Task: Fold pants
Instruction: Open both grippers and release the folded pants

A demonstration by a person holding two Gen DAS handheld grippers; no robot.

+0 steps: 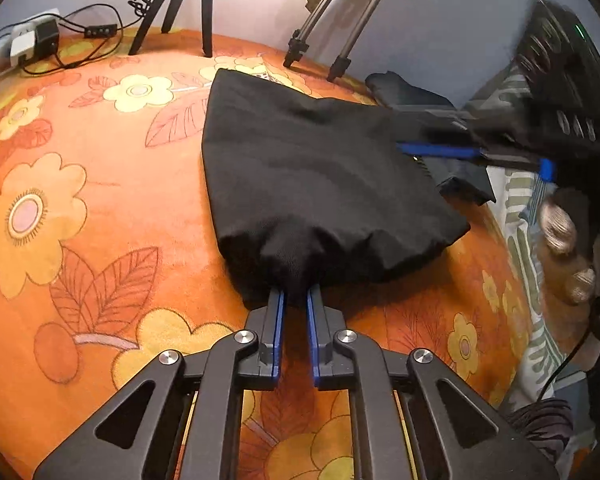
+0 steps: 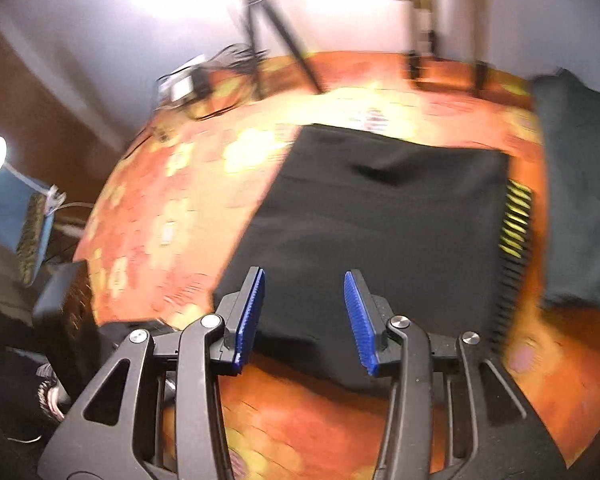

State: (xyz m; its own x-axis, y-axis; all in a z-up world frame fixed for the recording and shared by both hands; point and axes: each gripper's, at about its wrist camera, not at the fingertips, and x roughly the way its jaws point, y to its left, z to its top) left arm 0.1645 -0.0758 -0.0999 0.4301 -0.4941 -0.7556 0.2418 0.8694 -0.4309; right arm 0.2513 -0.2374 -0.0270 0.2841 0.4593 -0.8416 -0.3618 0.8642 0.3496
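The black pants (image 1: 320,172) lie folded into a compact block on the orange flowered cover. My left gripper (image 1: 296,294) is shut on the near edge of the pants, and the cloth bunches up between its blue pads. The right gripper shows in the left wrist view (image 1: 440,152) as a blurred black and blue shape over the right side of the pants. In the right wrist view the pants (image 2: 380,224) fill the middle. My right gripper (image 2: 304,280) is open and empty just above their near edge. That view is motion-blurred.
Tripod legs (image 1: 196,4) and a second, silver tripod (image 1: 340,24) stand at the back. A power adapter with cables (image 1: 36,40) lies at the far left. A dark cloth (image 2: 580,184) lies to the right of the pants. The person's bare toes (image 1: 560,232) show at right.
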